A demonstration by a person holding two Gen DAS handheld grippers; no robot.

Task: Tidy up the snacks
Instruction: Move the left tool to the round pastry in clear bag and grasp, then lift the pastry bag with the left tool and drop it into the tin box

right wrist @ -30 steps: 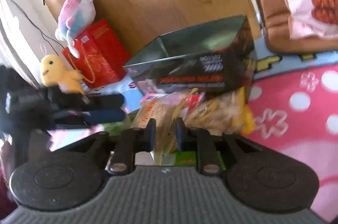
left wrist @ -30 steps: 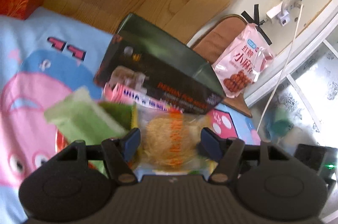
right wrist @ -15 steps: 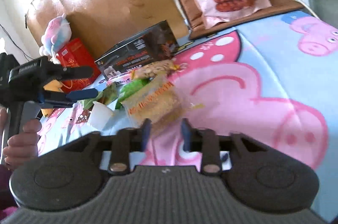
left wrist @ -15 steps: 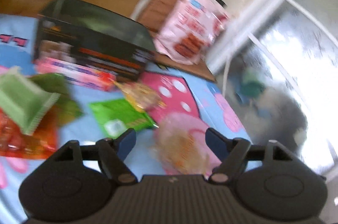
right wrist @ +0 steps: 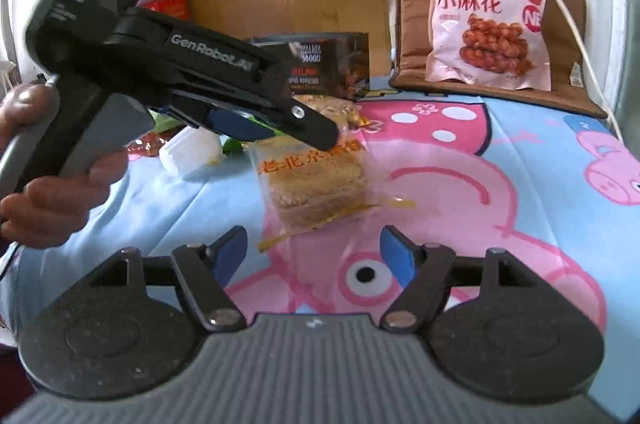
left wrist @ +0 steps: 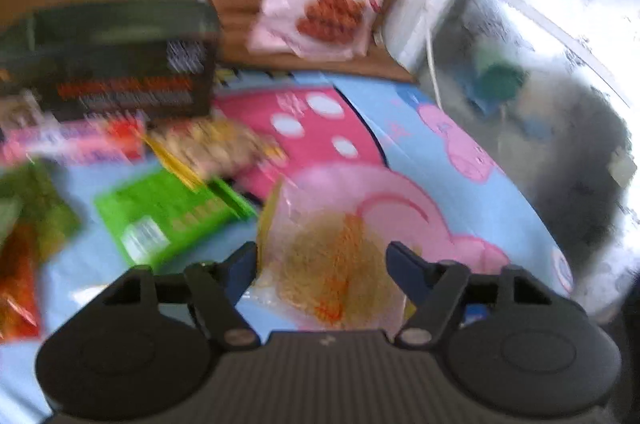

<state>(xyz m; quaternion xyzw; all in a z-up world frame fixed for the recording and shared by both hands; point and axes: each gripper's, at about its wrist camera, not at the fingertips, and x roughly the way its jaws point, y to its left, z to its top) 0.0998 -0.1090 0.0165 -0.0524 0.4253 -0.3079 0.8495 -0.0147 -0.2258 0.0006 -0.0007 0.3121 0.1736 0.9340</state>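
A clear packet of golden crispy cakes (right wrist: 316, 183) with orange print lies on the cartoon blanket (right wrist: 520, 163). My right gripper (right wrist: 314, 248) is just short of it, jaws opening, with only loose film between the pads. My left gripper (right wrist: 316, 137), held by a person's hand (right wrist: 52, 199), reaches over the packet's far end. In the left wrist view the packet (left wrist: 336, 256) sits between the left gripper's (left wrist: 322, 260) closing jaws, and I see no firm press from the pads. The black box (right wrist: 320, 63) stands behind.
A snack pile lies left of the packet: green packet (left wrist: 168, 212), yellow bag (left wrist: 216, 147), pink bar (left wrist: 72, 143), red-orange packet (left wrist: 16, 288), white cup (right wrist: 190, 151). A large pink bag (right wrist: 484, 15) leans on a brown cushion (right wrist: 408, 23). The blanket drops off at the right by the window.
My right gripper carried the cake packet away from the pile onto the pink figure, then opened and let it go. The left gripper followed to the right and now straddles the packet.
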